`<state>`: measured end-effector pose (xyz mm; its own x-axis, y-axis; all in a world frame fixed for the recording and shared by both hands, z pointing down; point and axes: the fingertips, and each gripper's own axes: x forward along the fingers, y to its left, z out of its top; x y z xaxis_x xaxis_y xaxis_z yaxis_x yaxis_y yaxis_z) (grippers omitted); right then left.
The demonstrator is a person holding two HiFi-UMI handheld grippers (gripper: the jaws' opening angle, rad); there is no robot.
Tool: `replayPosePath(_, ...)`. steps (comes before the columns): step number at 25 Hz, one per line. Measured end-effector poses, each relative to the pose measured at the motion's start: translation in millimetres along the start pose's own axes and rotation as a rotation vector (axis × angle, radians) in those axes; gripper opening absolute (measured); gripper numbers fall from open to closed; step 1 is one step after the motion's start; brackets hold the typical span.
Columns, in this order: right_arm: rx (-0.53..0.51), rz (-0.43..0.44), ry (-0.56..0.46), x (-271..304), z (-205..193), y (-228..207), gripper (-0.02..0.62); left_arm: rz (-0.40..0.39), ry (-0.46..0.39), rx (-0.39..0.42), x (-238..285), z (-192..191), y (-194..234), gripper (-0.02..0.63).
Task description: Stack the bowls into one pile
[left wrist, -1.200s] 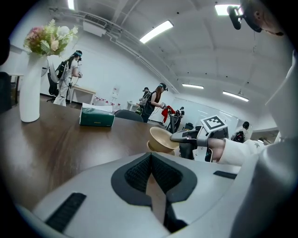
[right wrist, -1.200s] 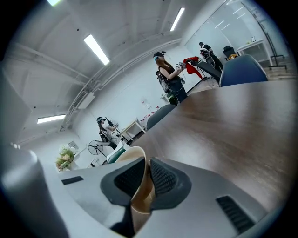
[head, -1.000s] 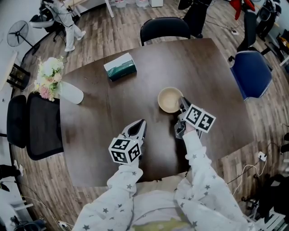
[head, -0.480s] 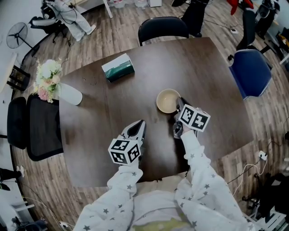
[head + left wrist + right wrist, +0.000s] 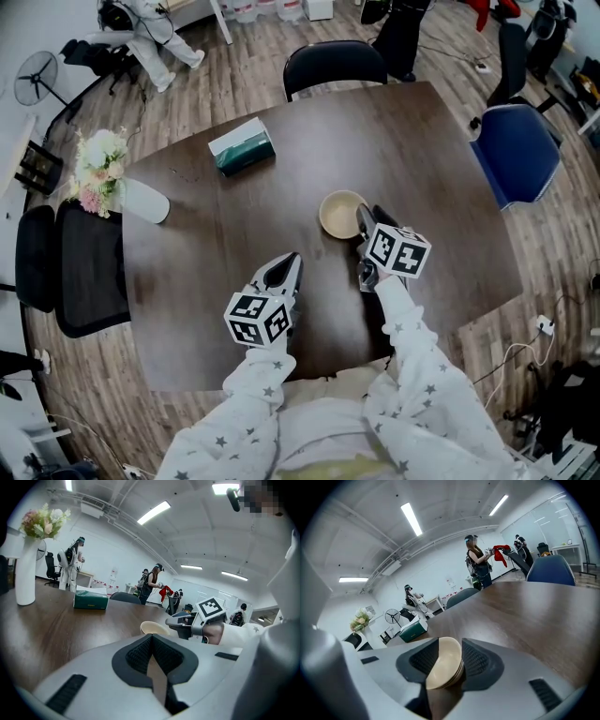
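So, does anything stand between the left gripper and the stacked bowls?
Nothing visible does. Only a bare stretch of table lies between the left gripper, whose jaws are together and empty, and the bowl stack.

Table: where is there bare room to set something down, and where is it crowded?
Bare: the far right stretch between the bowls and the blue chair, and the wide middle between the tissue box and the left gripper. Crowded: around the bowls, which sit between the right gripper's jaws, which have just been opening, and the left side by the vase.
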<state>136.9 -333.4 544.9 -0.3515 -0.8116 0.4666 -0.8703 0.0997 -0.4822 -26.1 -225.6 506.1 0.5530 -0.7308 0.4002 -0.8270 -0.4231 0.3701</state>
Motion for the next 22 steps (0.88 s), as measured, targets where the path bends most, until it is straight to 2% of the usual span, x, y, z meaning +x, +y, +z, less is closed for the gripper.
replayPosePath(4,0.012,0.042,0.005,-9.7,1.3,1.7,0.132,-0.003,-0.039,0.028,-2.6,9.3,-7.9,0.025)
replayPosePath(11,-0.088,0.110,0.027,-42.4,-3.3,16.5,0.061,0.006,-0.099,0.070,-13.9,25.4,-19.2,0.025)
replayPosePath(19,-0.155,0.270,-0.020,-79.1,13.6,48.2,0.034,-0.008,-0.153,0.127,-32.6,46.6,-28.6,0.025)
replayPosePath(22,-0.187,0.305,-0.029,-92.2,16.2,59.3,0.032,-0.008,-0.177,0.139,-42.4,56.9,-29.1,0.025)
